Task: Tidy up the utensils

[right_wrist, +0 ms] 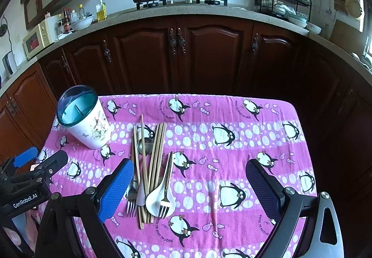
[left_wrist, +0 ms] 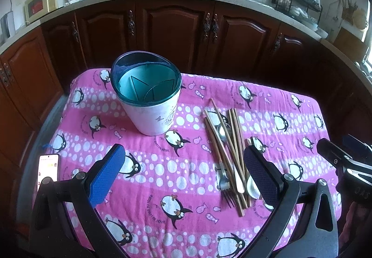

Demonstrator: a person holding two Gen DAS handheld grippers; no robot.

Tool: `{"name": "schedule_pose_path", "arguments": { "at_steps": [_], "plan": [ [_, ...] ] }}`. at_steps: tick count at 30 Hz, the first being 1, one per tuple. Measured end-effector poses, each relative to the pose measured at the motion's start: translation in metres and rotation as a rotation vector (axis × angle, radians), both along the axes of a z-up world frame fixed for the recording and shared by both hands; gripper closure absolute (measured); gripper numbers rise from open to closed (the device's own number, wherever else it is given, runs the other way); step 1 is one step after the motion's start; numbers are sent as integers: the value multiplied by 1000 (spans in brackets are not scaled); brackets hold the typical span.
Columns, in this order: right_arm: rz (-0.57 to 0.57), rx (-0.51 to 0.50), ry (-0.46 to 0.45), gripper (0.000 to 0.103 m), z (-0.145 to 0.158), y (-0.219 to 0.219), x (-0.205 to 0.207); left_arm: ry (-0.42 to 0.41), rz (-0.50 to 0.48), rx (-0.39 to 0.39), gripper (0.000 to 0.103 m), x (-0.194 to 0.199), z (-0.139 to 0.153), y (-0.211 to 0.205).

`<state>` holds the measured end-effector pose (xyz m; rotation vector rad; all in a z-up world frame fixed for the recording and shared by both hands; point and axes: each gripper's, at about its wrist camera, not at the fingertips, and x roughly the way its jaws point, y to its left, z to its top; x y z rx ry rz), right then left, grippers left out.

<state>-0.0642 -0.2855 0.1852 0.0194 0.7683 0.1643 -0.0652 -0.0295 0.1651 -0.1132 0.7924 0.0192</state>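
Reading "GenRobot.AI": label (right_wrist: 25,200) on left claw (right_wrist: 44,160)

We count one utensil holder (right_wrist: 82,116), its teal insert split into compartments. Beside it lies one pile: two forks (right_wrist: 131,197), one white ceramic spoon (right_wrist: 158,202), one metal spoon (right_wrist: 144,144) and a bundle of chopsticks (right_wrist: 154,160), too overlapped to number. One phone (left_wrist: 47,170) lies apart.

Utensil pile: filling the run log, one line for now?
stage: start | utensil pile: on cloth, untouched | holder: upright, empty | left gripper: open | right gripper: open
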Motion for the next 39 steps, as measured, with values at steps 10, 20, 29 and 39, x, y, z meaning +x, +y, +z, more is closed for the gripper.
{"name": "schedule_pose_path", "arguments": {
  "at_steps": [10, 20, 29, 39],
  "plan": [
    [8, -8, 26, 7, -10, 3, 4, 20, 9, 4, 1, 4, -8, 1],
    [16, -17, 56, 7, -21, 5, 11, 43, 18, 8, 1, 11, -18, 3],
    [58, 9, 83, 7, -33, 11, 24, 104, -16, -48, 4, 22, -37, 12],
    [307, 134, 298, 64, -93, 65, 95, 221, -64, -101, 34, 42, -73, 12]
  ]
}}
